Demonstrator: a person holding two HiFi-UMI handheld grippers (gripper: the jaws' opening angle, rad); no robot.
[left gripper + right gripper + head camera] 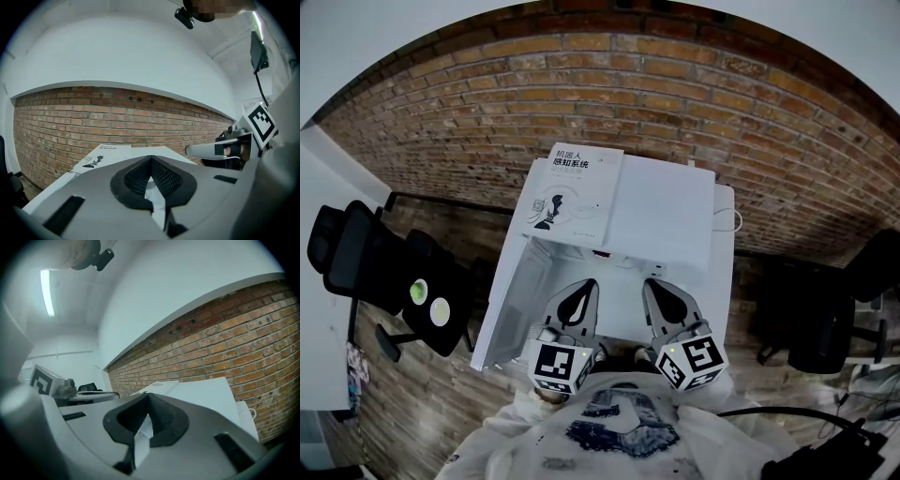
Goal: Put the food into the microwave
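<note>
- The left gripper (pixel 588 286) and the right gripper (pixel 653 284) are held side by side, close to the person's chest. Both point roughly level at the front of the white microwave (pixel 666 202).
- In the left gripper view the ribbed fingers (pixel 138 176) are pressed together with nothing between them. The right gripper view shows the same: its fingers (pixel 161 416) meet, and nothing is caught in them.
- No food shows in any view. It is in neither gripper and not on top of the microwave, where only a book (pixel 572 192) lies. It may sit in the cavity, which the microwave's top hides from the head view, or somewhere outside the pictures.
- A white panel (pixel 508 305) angles out from the front left corner. I take it for the door (pixel 508 305), swung open. The pale surface under the grippers could be the counter, though I cannot be sure.
- This scene fits two stages: the food waiting somewhere out of sight to be carried in, or the food already inside with the grippers drawn back.
- Either way, a look into the cavity would settle where the food is before anything else is done.
- The left gripper is just beside the door panel, so it needs room there. A knock could swing the door or shift the microwave.
- Both grippers are best kept low and level near the opening, well under the book's overhanging edge.
</note>
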